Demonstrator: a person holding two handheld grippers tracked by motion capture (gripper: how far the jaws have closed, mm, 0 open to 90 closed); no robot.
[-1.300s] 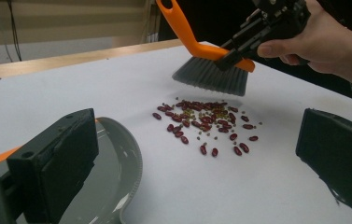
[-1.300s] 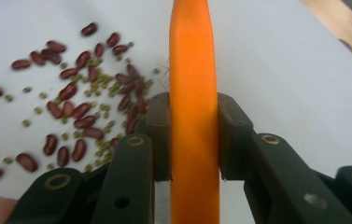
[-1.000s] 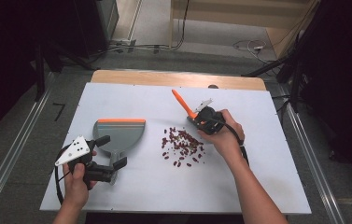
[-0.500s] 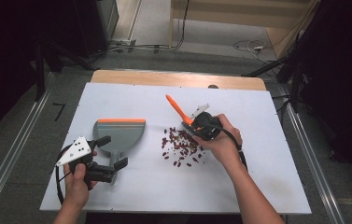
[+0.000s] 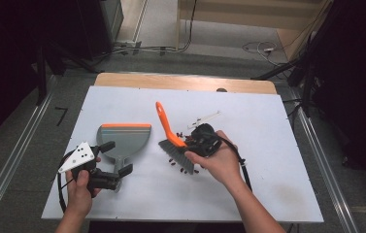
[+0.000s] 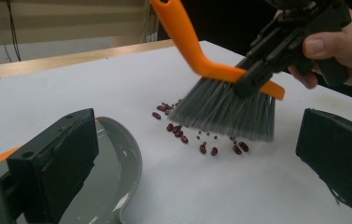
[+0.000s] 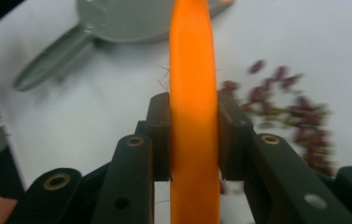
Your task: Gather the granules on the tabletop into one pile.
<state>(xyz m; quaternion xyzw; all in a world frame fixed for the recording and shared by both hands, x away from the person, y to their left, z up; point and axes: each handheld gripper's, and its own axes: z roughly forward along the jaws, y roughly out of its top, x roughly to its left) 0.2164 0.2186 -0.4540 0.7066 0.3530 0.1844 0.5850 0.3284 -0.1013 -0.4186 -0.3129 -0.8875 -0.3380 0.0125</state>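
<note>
Your right claw (image 5: pixel 186 144) clamps the orange brush (image 5: pixel 171 137), bristles amid the beans (image 6: pixel 178 130) on the table (image 5: pixel 268 126). Your left claw (image 5: pixel 115 160) gapes around the dustpan (image 5: pixel 123 139) handle; grip it, then sweep toward it.

A white table top (image 5: pixel 277 126) stands above grey floor (image 5: pixel 209 43) strewn with cables (image 5: pixel 260 47).

Glossy orange plastic brush (image 5: pixel 170 136), grey bristles; smooth grey plastic dustpan (image 5: pixel 124 139).
</note>
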